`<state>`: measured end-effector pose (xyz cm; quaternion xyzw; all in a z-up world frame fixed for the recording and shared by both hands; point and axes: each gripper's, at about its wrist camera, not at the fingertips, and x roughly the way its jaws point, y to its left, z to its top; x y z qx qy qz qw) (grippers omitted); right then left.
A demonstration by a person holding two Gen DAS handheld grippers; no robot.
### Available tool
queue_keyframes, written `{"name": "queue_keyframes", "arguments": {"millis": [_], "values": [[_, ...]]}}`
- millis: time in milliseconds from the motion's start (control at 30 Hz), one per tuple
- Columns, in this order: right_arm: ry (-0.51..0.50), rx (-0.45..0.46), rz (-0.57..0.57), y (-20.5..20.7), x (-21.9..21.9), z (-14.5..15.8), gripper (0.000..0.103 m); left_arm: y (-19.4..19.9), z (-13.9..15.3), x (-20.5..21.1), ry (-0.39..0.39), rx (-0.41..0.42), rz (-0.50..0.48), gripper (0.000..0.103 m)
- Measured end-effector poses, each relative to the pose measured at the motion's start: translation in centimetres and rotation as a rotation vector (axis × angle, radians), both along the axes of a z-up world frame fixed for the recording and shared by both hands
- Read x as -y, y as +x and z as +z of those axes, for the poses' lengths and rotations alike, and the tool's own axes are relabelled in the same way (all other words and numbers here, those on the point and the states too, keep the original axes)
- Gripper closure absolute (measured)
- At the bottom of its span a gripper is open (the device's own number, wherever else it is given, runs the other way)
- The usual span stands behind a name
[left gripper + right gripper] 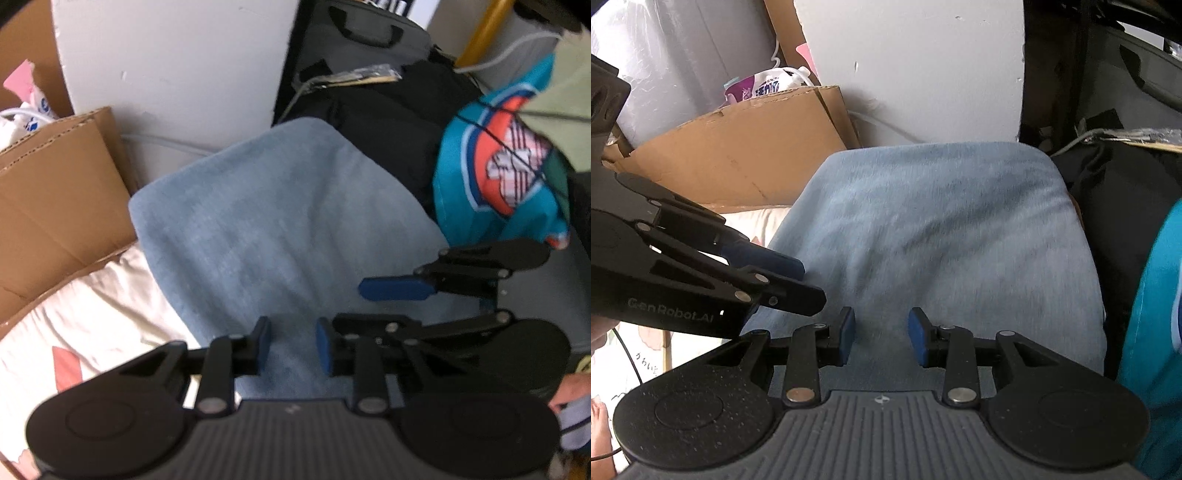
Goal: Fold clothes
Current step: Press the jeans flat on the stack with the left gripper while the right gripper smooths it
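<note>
Left wrist view. Blue cloth [280,229], thick and towel-like, lies folded into a rounded block; all places here are given from it. Left gripper [292,347] hangs over its near edge, jaws apart, nothing between the pads, cloth visible through the gap. Right gripper [397,295] comes in from the cloth's right side, low over the same near part; from this angle I cannot tell how its jaws stand. Left of the cloth: cream bedding [107,317] under it and a cardboard box [55,206]. Behind it, a white panel [177,70]. To its right, a black bag [388,122] and a teal printed garment [495,166].

Right wrist view. Right gripper [882,336] sits above the cloth's [942,236] near hem, jaws apart and empty. Left gripper [783,280] reaches in from the cloth's left, tips just over its left edge; whether it pinches anything is hidden. The box [746,158] stands at the far left corner of the cloth and the teal garment [1152,314] runs along its right.

Judgement: the cloth looks already folded at least once; the step in hand is probably taking the near edge for another fold or pressing it flat. To do it well, both grippers should catch all layers at matching corners, lift together and lay the edge square. The bedding is soft and uneven, so the stack may slide or sag.
</note>
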<state>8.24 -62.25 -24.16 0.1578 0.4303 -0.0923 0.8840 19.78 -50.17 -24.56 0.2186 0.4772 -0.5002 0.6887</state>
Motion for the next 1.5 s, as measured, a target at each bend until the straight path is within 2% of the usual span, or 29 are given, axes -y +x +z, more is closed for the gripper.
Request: {"name": "queue_keyframes", "arguments": {"millis": [133,300,433,567,767,933,1100,1267,1333,1400,1500], "values": [[0.01,0.004,-0.013,-1.1,-0.7,-0.1,0.067,-0.4,-0.8,-0.3,0.014,0.026,-0.03,0.075],[-0.023,-0.014,0.0,-2.4,-2.0,-0.4,0.067,-1.1,-2.1,-0.3,0.037,0.073,-0.056,0.072],[-0.02,-0.019,-0.077,-4.6,-1.8,-0.1,0.066,-0.7,-1.9,-0.6,0.029,0.06,-0.047,0.072],[-0.073,0.0,-0.156,-7.9,-1.6,0.3,0.066,-1.6,-1.5,-1.0,0.035,0.098,-0.054,0.072],[-0.077,0.064,-0.274,-11.0,-0.4,1.4,0.066,-2.9,-1.0,-2.4,0.044,0.141,-0.049,0.072],[-0.076,0.101,-0.418,-12.7,1.1,1.2,0.058,-3.2,-0.6,-3.5,0.05,0.151,-0.03,0.072],[0.027,0.108,-0.498,-13.4,2.0,-0.8,0.057,-3.2,-0.4,-4.5,0.044,0.137,0.004,0.069],[0.103,0.14,-0.594,-14.6,2.4,-2.2,0.037,-3.3,-0.5,-5.2,0.04,0.128,0.028,0.069],[0.138,0.151,-0.621,-15.1,2.5,-2.8,0.034,-3.4,-0.5,-5.3,0.038,0.122,0.04,0.069],[0.224,0.179,-0.642,-15.6,2.8,-3.5,0.034,-3.6,-0.5,-5.4,0.035,0.111,0.05,0.069],[0.435,0.243,-0.668,-16.2,3.7,-5.3,0.036,-3.7,-0.7,-5.6,0.031,0.077,0.057,0.069]]}}
